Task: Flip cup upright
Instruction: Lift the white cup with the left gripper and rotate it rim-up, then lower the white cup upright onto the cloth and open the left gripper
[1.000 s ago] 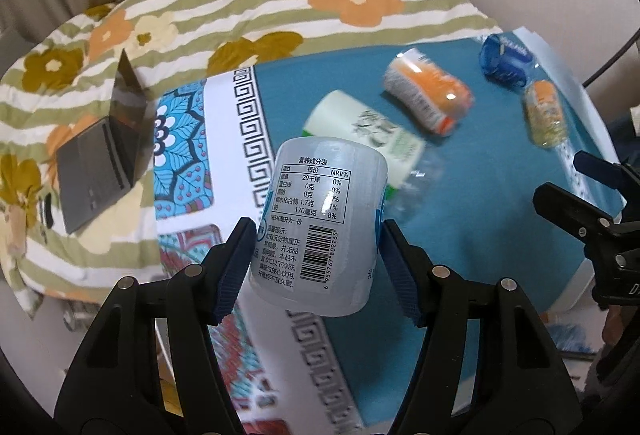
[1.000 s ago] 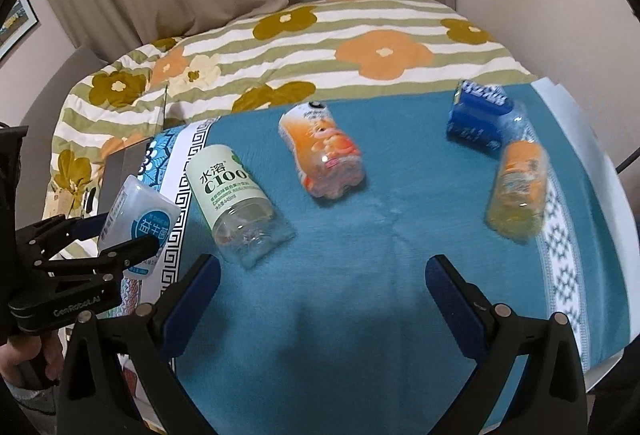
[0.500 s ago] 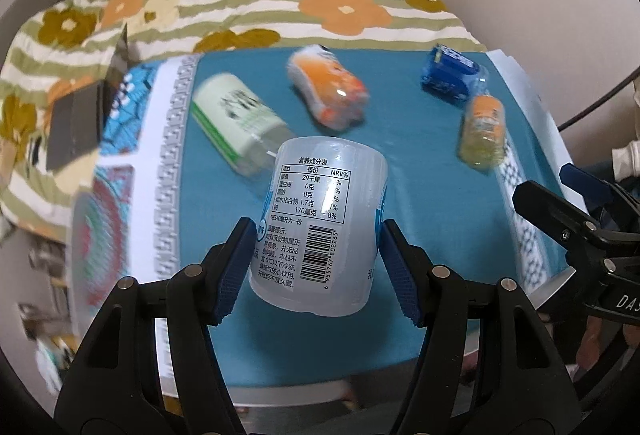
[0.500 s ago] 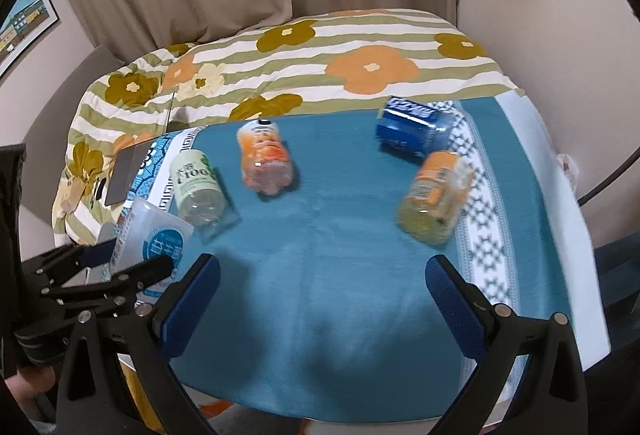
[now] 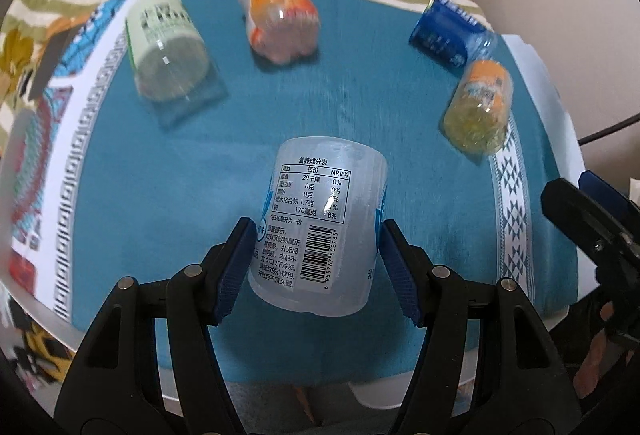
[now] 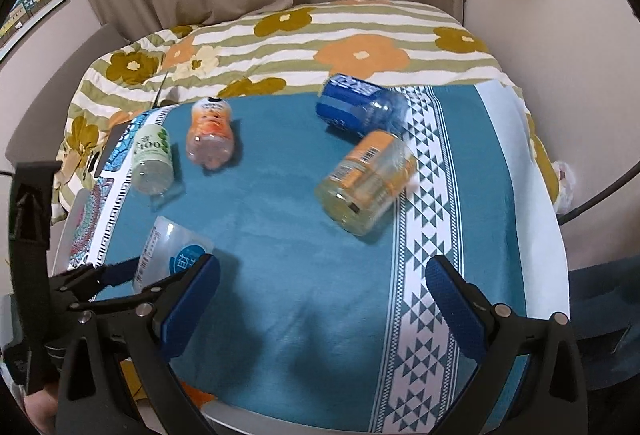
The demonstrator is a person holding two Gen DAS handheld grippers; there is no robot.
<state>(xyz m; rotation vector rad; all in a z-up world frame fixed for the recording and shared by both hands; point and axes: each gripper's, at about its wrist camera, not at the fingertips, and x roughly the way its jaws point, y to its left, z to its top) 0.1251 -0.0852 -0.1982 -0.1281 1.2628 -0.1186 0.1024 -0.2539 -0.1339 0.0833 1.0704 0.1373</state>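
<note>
the left gripper (image 5: 318, 255) is pinching the frosted cup (image 5: 320, 223) between its blue fingers (image 5: 236, 267), one pad pressing on each side of the printed label. seen from the right wrist, the cup (image 6: 170, 255) is tilting, its closed end pointing toward 12 o'clock, at 9 o'clock of that view over the near left part of the table (image 6: 280, 243), which is wearing a teal cloth; whether it is touching the cloth cannot be told. the right gripper (image 6: 322, 299) is hanging with its fingers spread wide apart, nothing between them. four others are lying on their sides toward 12 o'clock: a green-labelled bottle (image 6: 152, 159), an orange bottle (image 6: 210, 135), a blue bottle (image 6: 356, 107) and a yellow bottle (image 6: 366, 183). a flowered striped quilt (image 6: 320, 35) is lying beyond the table.
</note>
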